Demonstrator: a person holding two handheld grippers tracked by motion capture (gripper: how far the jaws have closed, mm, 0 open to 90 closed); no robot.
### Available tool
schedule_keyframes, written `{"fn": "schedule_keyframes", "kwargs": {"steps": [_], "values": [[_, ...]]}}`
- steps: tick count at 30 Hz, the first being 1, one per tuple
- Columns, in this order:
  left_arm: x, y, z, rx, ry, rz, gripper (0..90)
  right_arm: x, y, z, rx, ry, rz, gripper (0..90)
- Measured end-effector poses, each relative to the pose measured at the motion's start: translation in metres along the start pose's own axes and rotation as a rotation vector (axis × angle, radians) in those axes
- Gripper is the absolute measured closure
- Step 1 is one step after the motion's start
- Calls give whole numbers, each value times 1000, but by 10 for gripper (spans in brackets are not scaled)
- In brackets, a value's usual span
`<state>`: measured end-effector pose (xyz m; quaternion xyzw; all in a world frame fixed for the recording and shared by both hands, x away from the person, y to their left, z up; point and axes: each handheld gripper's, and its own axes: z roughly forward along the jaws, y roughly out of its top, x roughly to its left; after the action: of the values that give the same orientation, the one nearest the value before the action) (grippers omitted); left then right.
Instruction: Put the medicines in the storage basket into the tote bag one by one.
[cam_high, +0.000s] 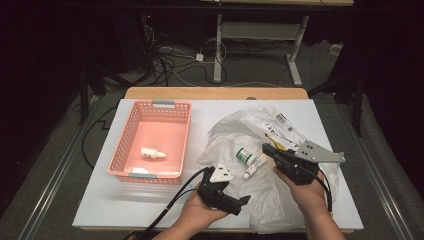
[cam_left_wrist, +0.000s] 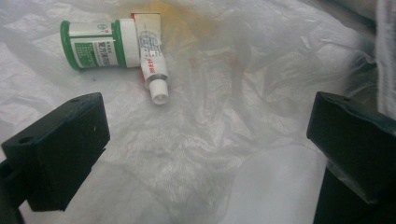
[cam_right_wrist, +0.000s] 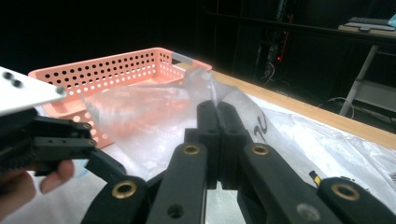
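plastic bag (cam_high: 260, 145) lies crumpled over the right half of the tabletop (cam_high: 100, 205), a green-capped bottle (cam_left_wrist: 95, 43) and small tube (cam_left_wrist: 153, 70) inside it. the step looks like emptying it into the pink basket (cam_high: 150, 142). right gripper (cam_right_wrist: 217, 114), level, pinches the film up; left gripper (cam_left_wrist: 205, 140), jaws wide and empty, angled down, should next close on the tube.
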<state>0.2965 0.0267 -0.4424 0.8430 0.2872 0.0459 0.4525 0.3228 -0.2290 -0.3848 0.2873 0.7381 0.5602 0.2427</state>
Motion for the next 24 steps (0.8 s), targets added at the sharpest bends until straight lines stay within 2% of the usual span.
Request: {"fn": "schedule_keyframes", "kwargs": {"steps": [11, 19, 22, 24], "values": [[1, -15, -31, -7, 12, 13, 0, 0, 0, -1, 1, -6, 4, 900], [5, -21, -51, -28, 35, -2, 0, -2, -1, -2, 1, -13, 8, 900], [10, -25, -59, -37, 56, -11, 0, -3, -1, -2, 1, -15, 9, 900], [13, -27, -63, -40, 56, -15, 0, -3, -1, -2, 2, -14, 6, 900]]}}
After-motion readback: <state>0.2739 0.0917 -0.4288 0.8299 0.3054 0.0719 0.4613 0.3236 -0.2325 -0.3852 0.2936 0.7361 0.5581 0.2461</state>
